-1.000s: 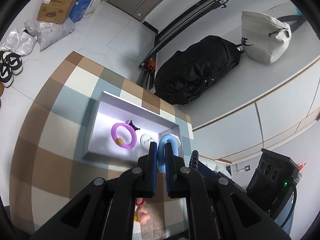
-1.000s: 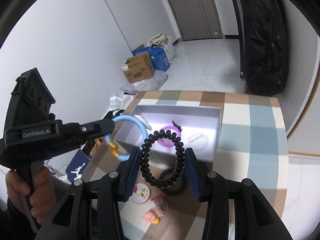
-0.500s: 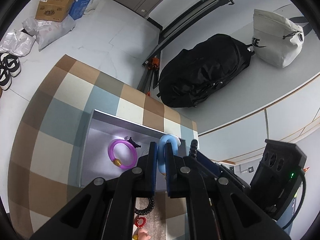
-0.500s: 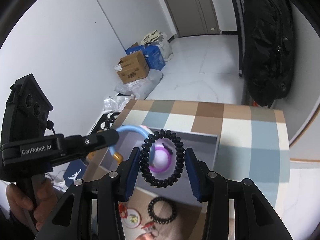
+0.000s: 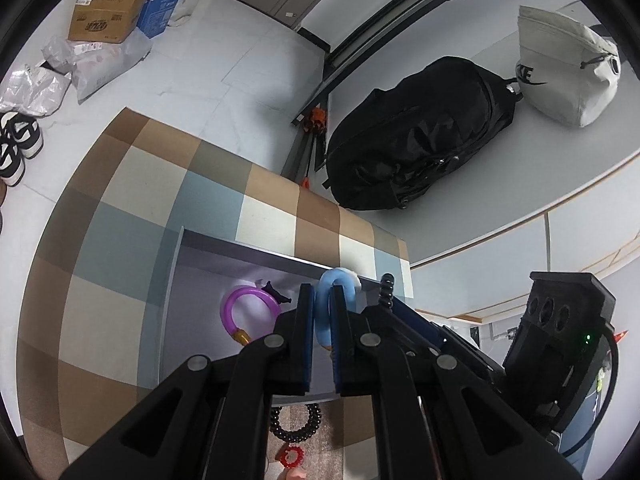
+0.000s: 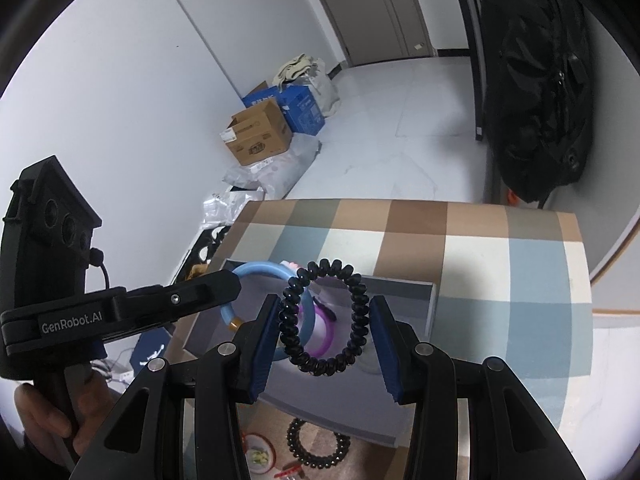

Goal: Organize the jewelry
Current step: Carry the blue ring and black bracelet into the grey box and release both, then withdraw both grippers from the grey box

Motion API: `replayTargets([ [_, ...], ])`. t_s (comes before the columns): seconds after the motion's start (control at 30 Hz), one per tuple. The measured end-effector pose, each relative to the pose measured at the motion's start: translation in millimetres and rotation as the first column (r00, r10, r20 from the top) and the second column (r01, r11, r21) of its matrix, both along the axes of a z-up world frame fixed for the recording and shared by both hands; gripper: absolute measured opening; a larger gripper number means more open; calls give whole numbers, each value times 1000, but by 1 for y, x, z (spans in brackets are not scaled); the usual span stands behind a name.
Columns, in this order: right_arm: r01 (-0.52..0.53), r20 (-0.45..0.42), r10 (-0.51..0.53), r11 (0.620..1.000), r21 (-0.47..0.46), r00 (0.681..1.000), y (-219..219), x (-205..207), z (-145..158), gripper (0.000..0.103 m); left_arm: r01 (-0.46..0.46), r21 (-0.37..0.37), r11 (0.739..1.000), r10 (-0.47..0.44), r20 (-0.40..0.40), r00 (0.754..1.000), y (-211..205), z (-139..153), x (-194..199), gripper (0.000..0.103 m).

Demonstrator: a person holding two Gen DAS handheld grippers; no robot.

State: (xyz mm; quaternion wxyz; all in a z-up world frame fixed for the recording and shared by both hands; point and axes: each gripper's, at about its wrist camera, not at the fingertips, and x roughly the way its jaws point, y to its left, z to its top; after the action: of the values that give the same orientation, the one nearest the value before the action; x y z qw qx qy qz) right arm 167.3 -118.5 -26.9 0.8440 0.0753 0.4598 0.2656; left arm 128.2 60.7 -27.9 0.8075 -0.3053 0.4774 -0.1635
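My left gripper [image 5: 322, 312] is shut on a light blue bracelet [image 5: 335, 282] and holds it over the grey tray [image 5: 176, 280]; the bracelet also shows in the right wrist view [image 6: 260, 270]. My right gripper [image 6: 322, 320] is shut on a black coiled hair tie [image 6: 356, 312], held above the tray [image 6: 430, 304]. A purple bracelet [image 5: 236, 308] lies in the tray, with a small black piece beside it. A black bead bracelet [image 5: 296, 424] lies on the checked cloth in front of the tray.
A red trinket [image 5: 292, 456] and a small round item [image 6: 258, 456] lie near the table's front. A black backpack [image 5: 416, 140] and a white bag [image 5: 560, 68] are by the wall. Cardboard boxes [image 6: 260, 132] and shoes [image 5: 16, 144] are on the floor.
Both grippers have moved forward over the tray with their pieces still held. The tray and purple bracelet now sit lower and closer in both views.
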Motion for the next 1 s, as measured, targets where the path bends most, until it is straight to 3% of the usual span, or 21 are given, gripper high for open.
replayTargets([
  [0.2,-1,19,1,1000,-29,1000,4,-3,1,49,-23,-57,998,21,-24,999,6,-4,2,4],
  [0.27,-1,33,2,999,-34,999,3,-4,2,53,-13,-77,997,9,-47,999,7,-5,4,9],
  [0.37,8,55,-6,999,-38,998,1,-6,5,72,-8,-65,998,4,-62,998,6,-4,3,19],
  [0.4,10,71,-7,999,-38,997,0,-7,7,84,-7,-51,999,4,-60,998,5,-3,2,26],
  [0.43,14,85,-11,999,-43,996,0,-8,8,89,-6,-35,999,4,-57,998,3,-1,1,38],
  [0.5,21,113,-15,998,-53,993,-2,-10,12,91,-19,1,1000,19,-42,999,3,3,-3,56],
  [0.53,24,118,-18,998,-55,993,-3,-11,12,91,-27,14,1000,27,-31,999,3,4,-4,59],
  [0.67,59,104,-53,997,-55,993,-11,-11,9,100,-53,114,992,54,-1,999,4,10,-10,60],
  [0.77,71,87,-67,997,-44,994,-15,-11,8,101,-64,202,977,64,10,998,2,13,-15,61],
  [1.0,84,112,-79,996,-40,991,-19,-23,11,103,-81,303,950,61,76,995,-4,21,-30,69],
])
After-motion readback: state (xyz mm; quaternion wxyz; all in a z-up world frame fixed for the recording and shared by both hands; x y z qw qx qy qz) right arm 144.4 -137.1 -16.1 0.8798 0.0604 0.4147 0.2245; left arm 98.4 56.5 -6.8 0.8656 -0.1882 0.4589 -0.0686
